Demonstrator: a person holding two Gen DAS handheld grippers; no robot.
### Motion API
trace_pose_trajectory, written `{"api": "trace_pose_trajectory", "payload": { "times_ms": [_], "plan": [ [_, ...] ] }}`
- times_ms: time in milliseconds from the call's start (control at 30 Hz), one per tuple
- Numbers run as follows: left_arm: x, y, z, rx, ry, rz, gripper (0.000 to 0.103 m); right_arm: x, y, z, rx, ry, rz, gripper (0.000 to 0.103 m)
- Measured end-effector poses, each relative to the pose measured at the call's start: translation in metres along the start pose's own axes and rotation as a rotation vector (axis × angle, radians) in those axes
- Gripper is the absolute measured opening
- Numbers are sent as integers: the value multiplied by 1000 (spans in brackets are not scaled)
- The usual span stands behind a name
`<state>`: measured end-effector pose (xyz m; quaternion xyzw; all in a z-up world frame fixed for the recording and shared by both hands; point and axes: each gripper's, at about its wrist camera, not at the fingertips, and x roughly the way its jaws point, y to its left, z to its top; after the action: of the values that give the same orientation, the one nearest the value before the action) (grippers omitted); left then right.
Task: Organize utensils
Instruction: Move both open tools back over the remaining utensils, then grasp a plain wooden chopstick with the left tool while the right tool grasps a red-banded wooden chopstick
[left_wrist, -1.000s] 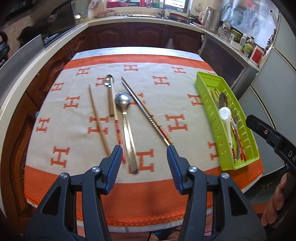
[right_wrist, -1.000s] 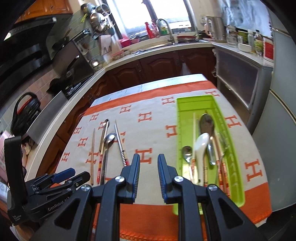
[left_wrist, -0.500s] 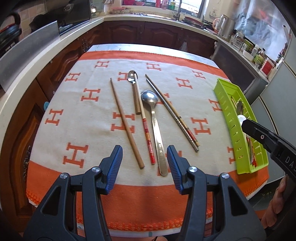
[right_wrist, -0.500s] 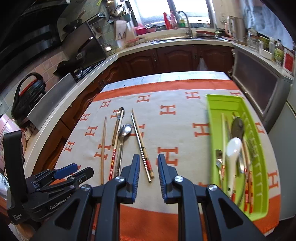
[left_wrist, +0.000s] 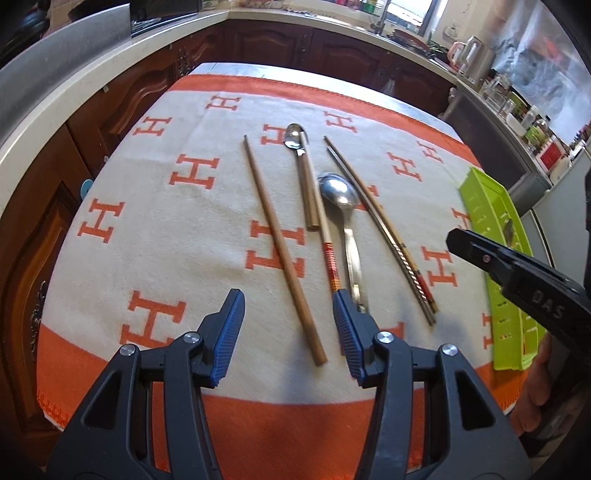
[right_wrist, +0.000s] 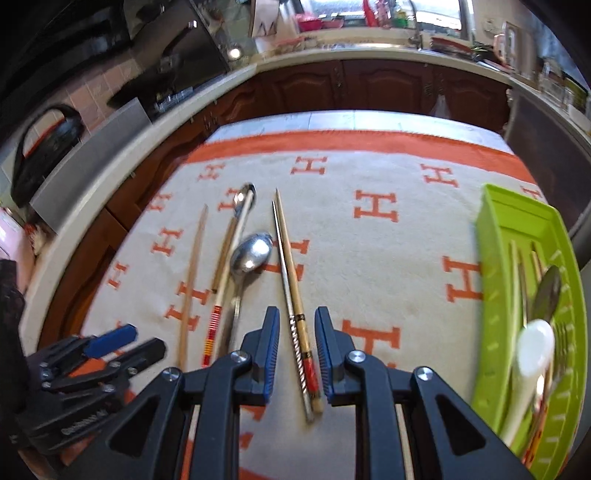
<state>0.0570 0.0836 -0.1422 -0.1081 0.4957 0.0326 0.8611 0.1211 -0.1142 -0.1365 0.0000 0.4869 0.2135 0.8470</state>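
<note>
A table (left_wrist: 236, 70) covered by a cream cloth (left_wrist: 184, 229) with orange H marks is carrying a row of loose utensils. Going left to right, a plain wooden chopstick (left_wrist: 280, 243) is lying alone on the left, slanting toward the near edge. Next, a small spoon (left_wrist: 301, 166) with a wooden handle is resting at the far end of the row, and a chopstick with a red striped end (left_wrist: 325, 236) is crossing over it. Just to the right, a large metal spoon (left_wrist: 341, 206) is lying bowl up, its handle running toward the near side. Beyond it, a pair of chopsticks (left_wrist: 380, 229), one metal and one with a red band, is lying side by side on a slant.

The left gripper (left_wrist: 288, 332) is hovering low over the near end of the plain chopstick with its jaws spread wide, holding nothing. The right gripper (right_wrist: 293, 347) is hanging over the near ends of the pair of chopsticks, its jaws parted narrowly on either side of them without touching.

At the far right, a green tray (right_wrist: 491, 258) is sitting on the cloth, holding a white spoon (right_wrist: 532, 354), a metal spoon (right_wrist: 548, 291) and several other utensils too blurred to name.
</note>
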Motion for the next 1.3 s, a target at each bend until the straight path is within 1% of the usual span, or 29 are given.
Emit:
{"api": "trace_pose_trajectory", "payload": {
  "times_ms": [67, 200, 267, 367, 533, 600, 633, 667, 767, 933, 1033, 1167, 1233, 1267, 1300],
  "plan": [
    [6, 5, 3, -11, 7, 5, 47, 11, 0, 0, -13, 23, 7, 19],
    [17, 12, 8, -26, 17, 10, 47, 26, 1, 0, -48, 53, -9, 18],
    [22, 14, 12, -32, 19, 15, 47, 29, 0, 0, -60, 60, -20, 14],
    [27, 17, 17, -38, 20, 22, 47, 34, -1, 0, -74, 74, -32, 13],
    [36, 20, 26, -43, 26, 35, 47, 38, 0, 4, -96, 76, -19, 13],
    [39, 19, 28, -42, 31, 43, 47, 41, 3, 6, -111, 66, -43, 14],
    [41, 19, 30, -43, 33, 45, 47, 45, 3, 7, -115, 84, -53, 13],
    [43, 19, 31, -43, 35, 50, 47, 45, 3, 7, -121, 68, -61, 13],
    [51, 16, 35, -36, 50, 75, 47, 48, 7, 9, -143, 62, -81, 13],
    [58, 5, 38, -8, 48, 132, 47, 47, 9, 7, -157, 40, -91, 13],
    [62, -4, 38, 29, 48, 185, 49, 46, 8, 5, -148, 34, -88, 9],
    [63, -5, 39, 6, 36, 190, 49, 44, 1, 4, -99, 32, -61, 7],
    [62, -5, 39, 8, 23, 186, 38, 43, -3, 3, -71, 31, -43, 7],
    [61, -5, 39, 9, 17, 180, 20, 43, -5, 2, -61, 30, -37, 7],
    [61, -5, 40, 8, 14, 175, 5, 42, -7, 2, -45, 30, -28, 7]
  ]
}}
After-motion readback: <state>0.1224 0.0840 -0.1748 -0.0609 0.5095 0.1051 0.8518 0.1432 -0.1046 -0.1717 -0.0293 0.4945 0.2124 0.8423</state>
